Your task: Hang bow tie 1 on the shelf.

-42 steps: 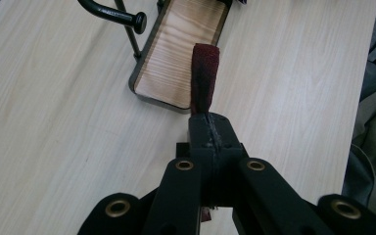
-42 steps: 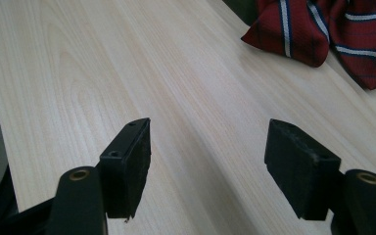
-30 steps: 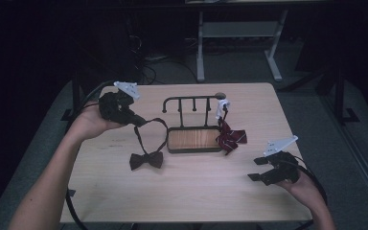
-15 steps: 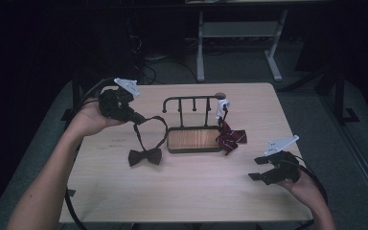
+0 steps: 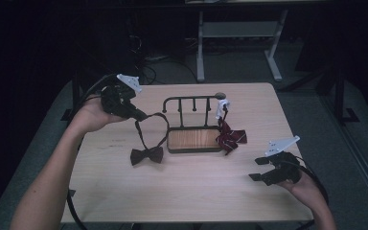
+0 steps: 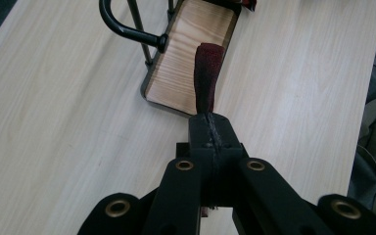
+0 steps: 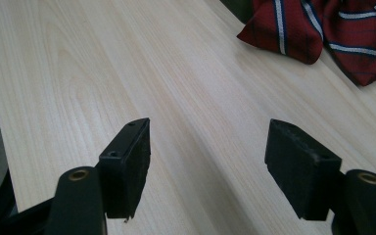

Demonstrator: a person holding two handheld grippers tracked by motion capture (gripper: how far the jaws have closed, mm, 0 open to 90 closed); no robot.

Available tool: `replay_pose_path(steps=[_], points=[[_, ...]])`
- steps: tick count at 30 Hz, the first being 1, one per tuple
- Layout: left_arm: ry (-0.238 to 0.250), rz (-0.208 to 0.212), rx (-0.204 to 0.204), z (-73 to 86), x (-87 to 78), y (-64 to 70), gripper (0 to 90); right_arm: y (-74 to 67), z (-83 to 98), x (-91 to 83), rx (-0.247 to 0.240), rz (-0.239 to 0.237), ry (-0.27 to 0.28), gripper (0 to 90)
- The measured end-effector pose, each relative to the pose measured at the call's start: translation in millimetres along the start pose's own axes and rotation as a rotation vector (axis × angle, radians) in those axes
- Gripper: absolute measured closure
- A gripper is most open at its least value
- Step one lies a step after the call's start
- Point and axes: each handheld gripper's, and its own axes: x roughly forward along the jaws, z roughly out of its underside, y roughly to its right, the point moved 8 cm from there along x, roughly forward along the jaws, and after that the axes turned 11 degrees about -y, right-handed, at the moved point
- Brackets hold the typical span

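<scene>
Dark bow tie (image 5: 146,155) with its long strap loop: the bow hangs against the pale wooden table (image 5: 187,191), just left of the black wire rack with a wooden tray base (image 5: 194,139), and the strap rises up-left to your left gripper (image 5: 136,114). In the left gripper view the jaws are closed tight on the dark red-brown strap (image 6: 207,73), which stands out past them toward the rack.

Change against the earlier frames: your left hand is higher and further back-left, the loop is drawn taller, and the bow has slid slightly nearer the rack. I read this as a lift in progress, probably toward the rack's top bar (image 5: 191,98); the bow is not yet clear of the table.

Unchanged: the red striped ribbon tie (image 5: 230,136) hangs at the rack's right end, spilling onto the table, its white tag (image 5: 223,105) above it. Your right gripper (image 5: 261,168) rests near the front-right corner as before, jaws spread wide and holding nothing, pointing toward the ribbon tie (image 7: 323,29).
</scene>
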Motion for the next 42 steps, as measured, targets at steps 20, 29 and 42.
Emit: replay_pose_path(steps=[20,29,42], points=[[-0.014,-0.018,-0.048,-18.6,4.0,-24.5,90.0,0.0,0.6,2.4,-0.006,-0.011,0.003,33.3],[-0.027,-0.024,-0.085,-18.4,7.8,-35.5,90.0,-1.0,1.6,0.9,0.001,-0.01,-0.001,33.3],[-0.076,-0.039,-0.104,-17.1,17.6,-43.3,90.0,-1.6,0.8,-0.1,0.003,-0.008,0.0,33.3]])
